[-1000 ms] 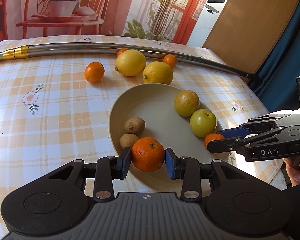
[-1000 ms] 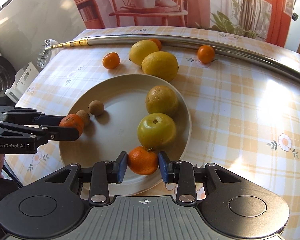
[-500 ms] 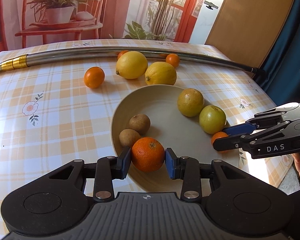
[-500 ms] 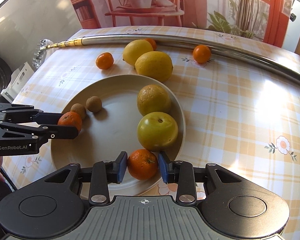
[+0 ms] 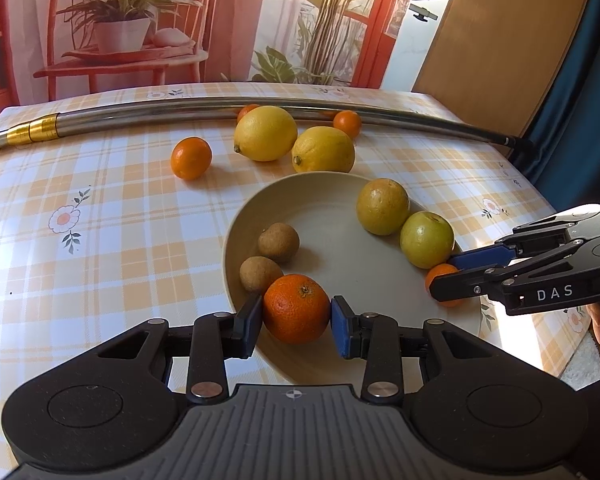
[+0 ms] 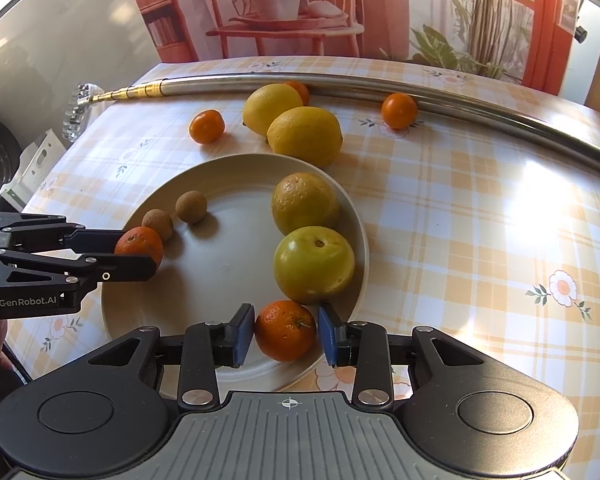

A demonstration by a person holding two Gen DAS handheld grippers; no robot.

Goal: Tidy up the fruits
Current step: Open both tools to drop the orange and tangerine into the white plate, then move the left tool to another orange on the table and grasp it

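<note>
1. Two views, left wrist first. Left gripper (image 5: pixel 297 320): fingers flank a mandarin (image 5: pixel 296 308) at its widest girth; the left pad touches the skin, the right pad shows a sliver of gap, so the hold looks slack or just letting go. The fruit sits on the near inner rim of the beige plate (image 5: pixel 340 208), touching one of two small brown fruits (image 5: pixel 261 274).
2. Same view, elsewhere: two yellow-green citrus (image 5: pixel 382 206) on the plate's right side; two lemons (image 5: pixel 266 133) and loose small oranges (image 5: pixel 191 158) on the checked desk (image 5: pixel 100 200), near a metal pole (image 5: pixel 160 114).
3. Right wrist view. Right gripper (image 6: pixel 286 334): fingers spread a little wider than a smaller mandarin (image 6: pixel 285 330), gaps visible on both sides, no pinch. It rests on the plate's near edge, against the green citrus (image 6: pixel 314 264).
4. Handling, judged: mandarins light, round, prone to rolling; peel soft and slightly yielding, bruises under hard squeeze. Take across the equator, gentle pressure. Lemons heavier, firmer, need wider spread.
</note>
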